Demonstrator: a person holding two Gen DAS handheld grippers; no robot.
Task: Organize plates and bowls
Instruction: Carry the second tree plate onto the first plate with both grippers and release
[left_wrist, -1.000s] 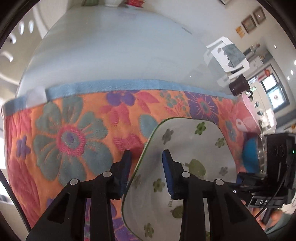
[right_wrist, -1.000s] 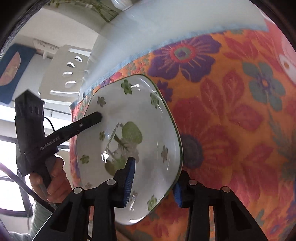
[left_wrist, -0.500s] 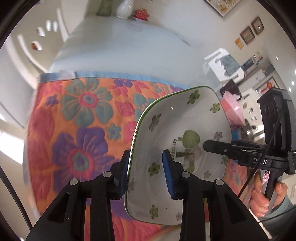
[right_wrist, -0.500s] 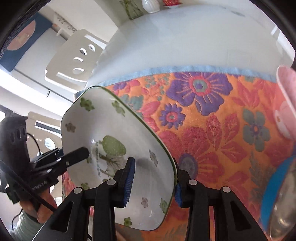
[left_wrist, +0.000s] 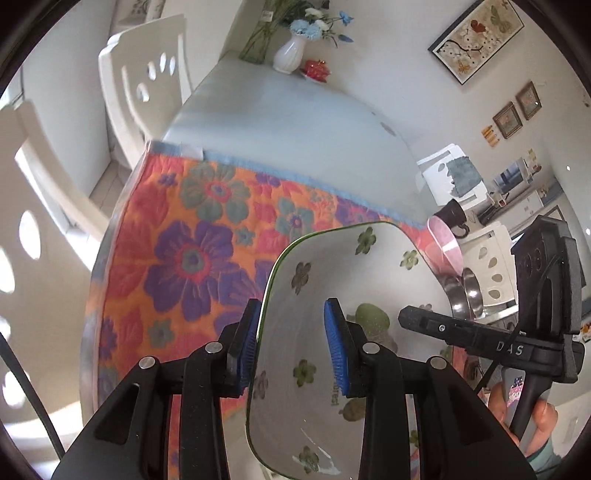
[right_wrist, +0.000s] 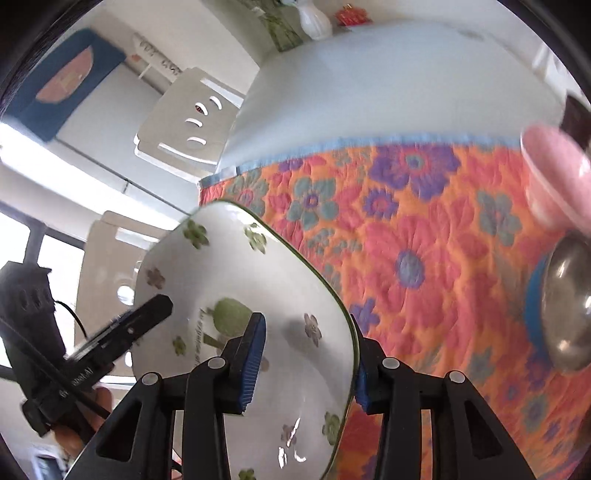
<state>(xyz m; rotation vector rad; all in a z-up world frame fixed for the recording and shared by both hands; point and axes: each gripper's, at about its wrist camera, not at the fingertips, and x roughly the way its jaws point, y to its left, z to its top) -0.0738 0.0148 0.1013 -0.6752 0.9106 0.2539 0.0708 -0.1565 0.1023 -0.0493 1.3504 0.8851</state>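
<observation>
A white square bowl with green flowers and a tree print (left_wrist: 354, 280) is held in the air above the floral quilted mat (left_wrist: 192, 236). My left gripper (left_wrist: 293, 343) is shut on its left rim. My right gripper (right_wrist: 308, 360) is shut on its right rim, and it also shows in the left wrist view (left_wrist: 406, 317). The bowl (right_wrist: 236, 280) tilts, its inside facing both cameras. A pink bowl (right_wrist: 554, 177), a steel bowl (right_wrist: 570, 299) and a blue dish (right_wrist: 533, 299) sit at the mat's right.
The mat covers the near half of a pale grey table (left_wrist: 295, 122). A white vase with flowers (left_wrist: 291, 55) and a small red thing (left_wrist: 316, 68) stand at the far end. White chairs (left_wrist: 147, 77) flank the table. A dark mug (left_wrist: 452, 216) stands behind the pink bowl (left_wrist: 445, 243).
Both grippers have lifted the bowl up off the mat and back toward me. The view has risen, and more of the table, vase and chairs shows.
</observation>
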